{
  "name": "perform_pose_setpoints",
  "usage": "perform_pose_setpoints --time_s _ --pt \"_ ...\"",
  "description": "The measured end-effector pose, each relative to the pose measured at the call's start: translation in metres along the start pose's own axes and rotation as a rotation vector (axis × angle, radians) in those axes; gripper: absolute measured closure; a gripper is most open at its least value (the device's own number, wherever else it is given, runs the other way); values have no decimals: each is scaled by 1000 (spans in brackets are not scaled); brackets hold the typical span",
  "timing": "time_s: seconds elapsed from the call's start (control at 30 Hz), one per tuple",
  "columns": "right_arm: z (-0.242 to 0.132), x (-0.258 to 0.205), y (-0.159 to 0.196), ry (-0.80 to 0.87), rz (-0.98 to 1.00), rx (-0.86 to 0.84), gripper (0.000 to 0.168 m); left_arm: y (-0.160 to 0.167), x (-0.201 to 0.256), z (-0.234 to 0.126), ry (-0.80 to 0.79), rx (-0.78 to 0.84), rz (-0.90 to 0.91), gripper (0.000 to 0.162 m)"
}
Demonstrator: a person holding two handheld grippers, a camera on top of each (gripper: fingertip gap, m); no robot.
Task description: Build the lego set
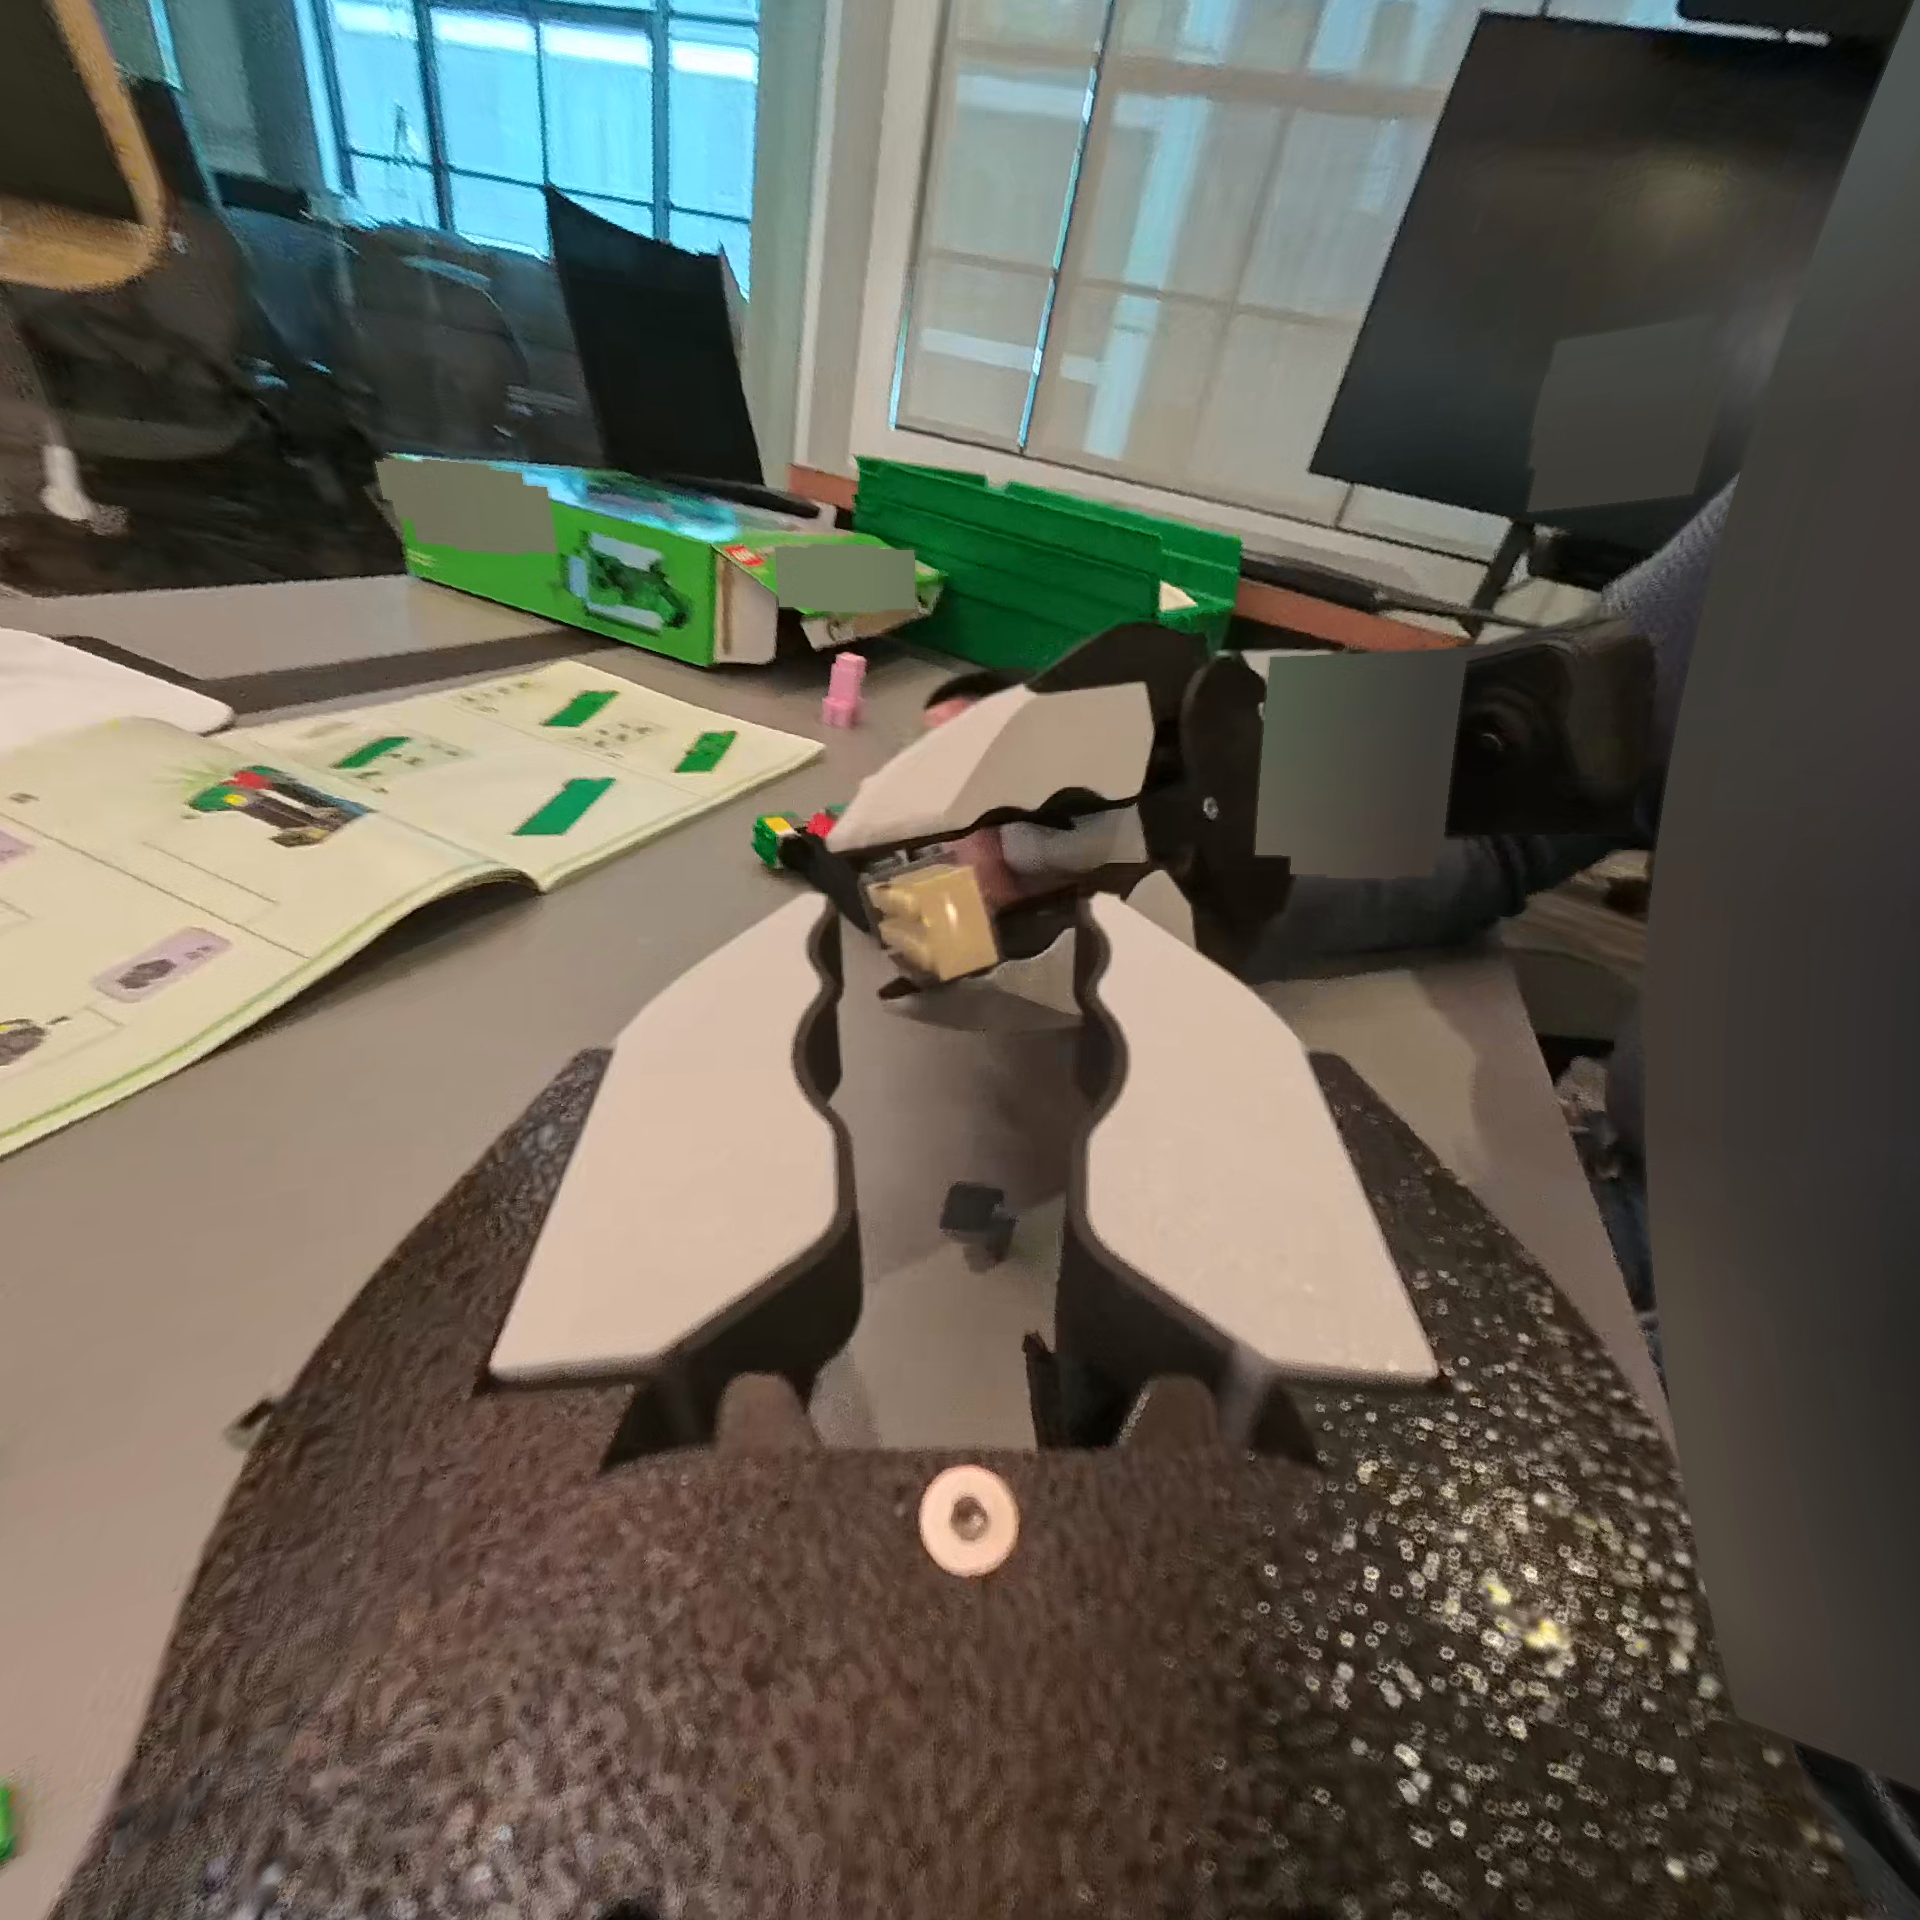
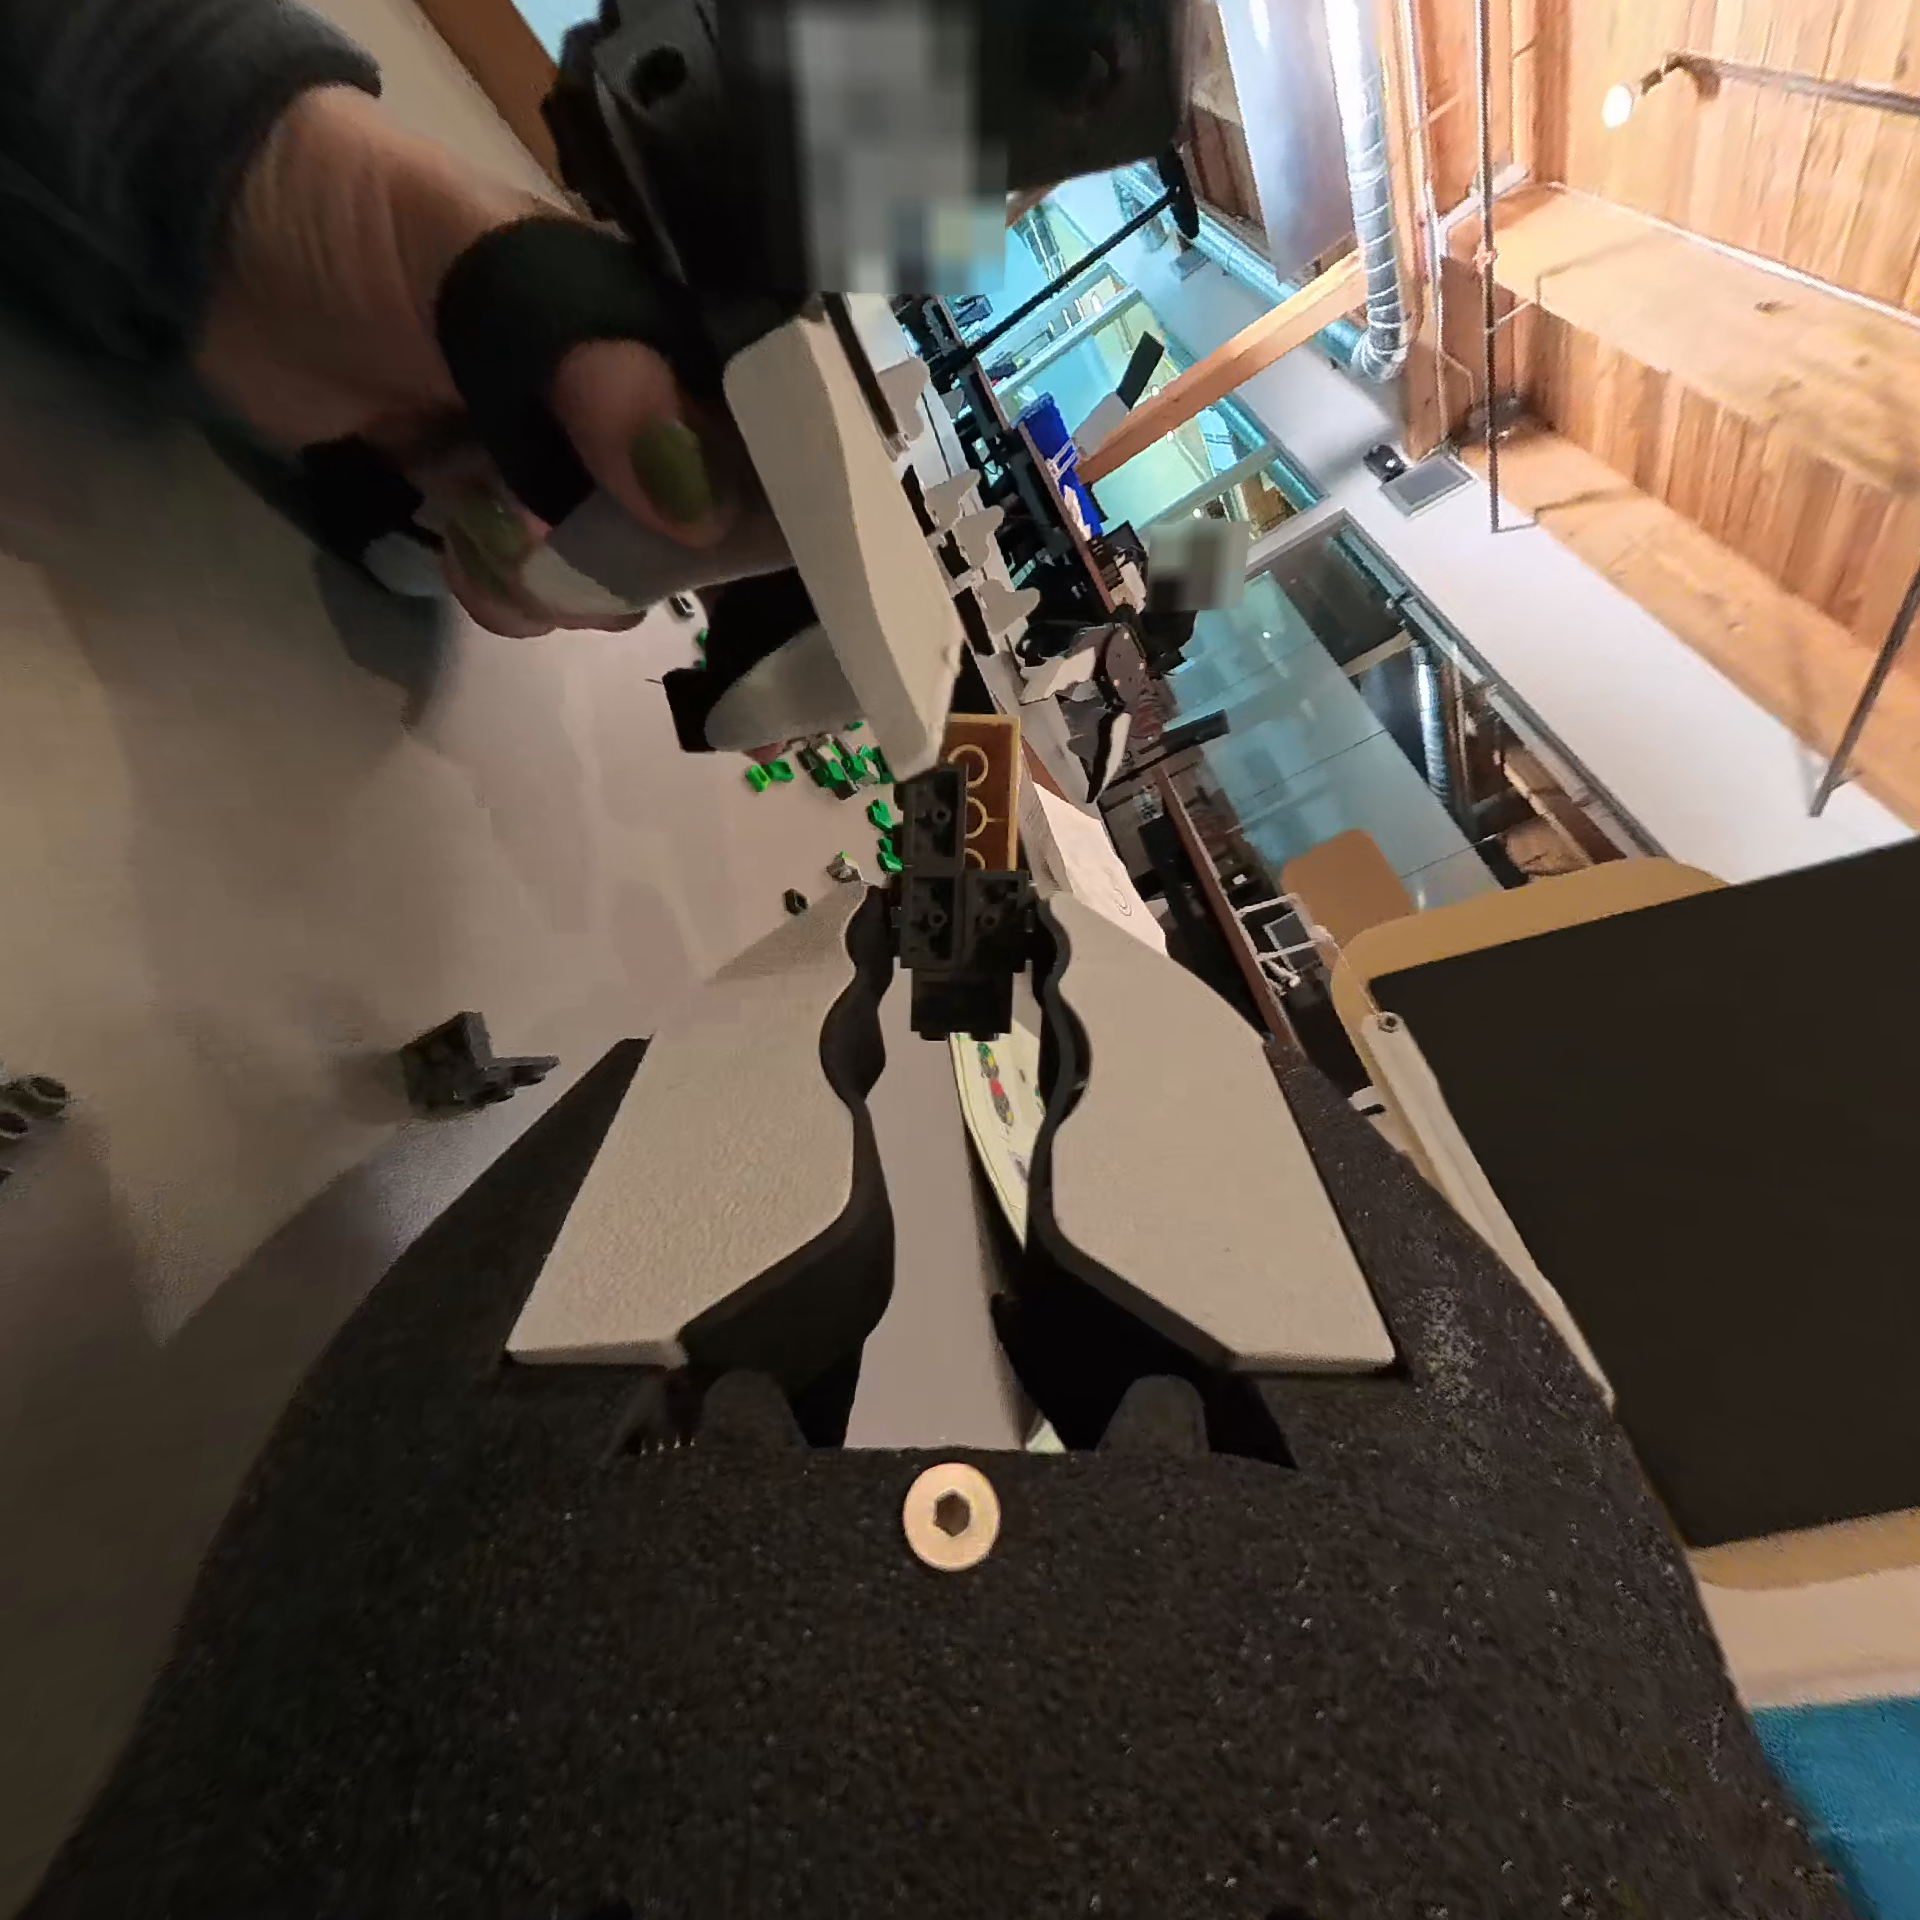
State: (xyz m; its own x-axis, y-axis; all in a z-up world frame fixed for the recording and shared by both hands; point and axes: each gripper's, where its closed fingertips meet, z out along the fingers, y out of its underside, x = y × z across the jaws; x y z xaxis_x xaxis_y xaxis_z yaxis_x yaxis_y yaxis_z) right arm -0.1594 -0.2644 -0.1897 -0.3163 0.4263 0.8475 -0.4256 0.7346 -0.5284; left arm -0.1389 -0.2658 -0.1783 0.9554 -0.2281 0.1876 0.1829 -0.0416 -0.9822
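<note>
My right gripper [image 2: 961, 920] is shut on a small lego assembly [image 2: 956, 935] of black bricks with a tan plate [image 2: 985, 774] on its far end. It holds the assembly in the air above the grey table [image 1: 312, 1195]. In the left wrist view the right gripper [image 1: 883, 904] comes in from the right, with the tan end [image 1: 935, 920] facing the camera. My left gripper [image 1: 956, 925] is open, and its fingertips stand on either side of that tan end without clearly touching it. The left gripper also shows in the right wrist view [image 2: 831, 727], held by a hand [image 2: 416, 343].
An open instruction booklet [image 1: 364, 831] lies at the left. Behind it are a green lego box [image 1: 644, 582] and green bins [image 1: 1039, 582]. A pink figure [image 1: 844, 691], a small green build [image 1: 779, 836] and a black piece [image 1: 977, 1216] lie on the table. Loose green pieces [image 2: 831, 774] and dark grey pieces [image 2: 468, 1060] lie around. Less than 4 cm separates the two grippers' tips. My right gripper's tips are some 7 cm from the black piece [image 1: 977, 1216].
</note>
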Motion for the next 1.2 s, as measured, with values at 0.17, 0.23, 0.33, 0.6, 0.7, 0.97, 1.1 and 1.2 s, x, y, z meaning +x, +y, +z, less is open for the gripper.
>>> perform_pose_setpoints --time_s 0.17,0.23,0.33,0.6,0.7,0.97,1.1,1.2 --pt "0 0 -3 18 -30 9 143 4 5 3 28 -33 6 126" --pt "0 2 -3 24 -24 14 142 2 3 2 28 -16 -12 129" --pt "-1 3 -3 31 -38 19 143 -5 2 -4 44 45 -47 133" --pt "1 1 -2 29 -73 13 142 -13 -1 -12 57 113 -101 150" --pt "1 1 0 24 -66 6 142 -13 -2 -12 50 109 -108 150" --pt "3 -2 1 19 -76 -1 143 -10 -1 -13 35 87 -56 152" --pt "4 3 2 55 -51 -1 142 -14 -7 -17 -8 121 -56 154" --pt "3 6 7 42 41 -14 133 -22 -16 -26 -38 193 -100 153"
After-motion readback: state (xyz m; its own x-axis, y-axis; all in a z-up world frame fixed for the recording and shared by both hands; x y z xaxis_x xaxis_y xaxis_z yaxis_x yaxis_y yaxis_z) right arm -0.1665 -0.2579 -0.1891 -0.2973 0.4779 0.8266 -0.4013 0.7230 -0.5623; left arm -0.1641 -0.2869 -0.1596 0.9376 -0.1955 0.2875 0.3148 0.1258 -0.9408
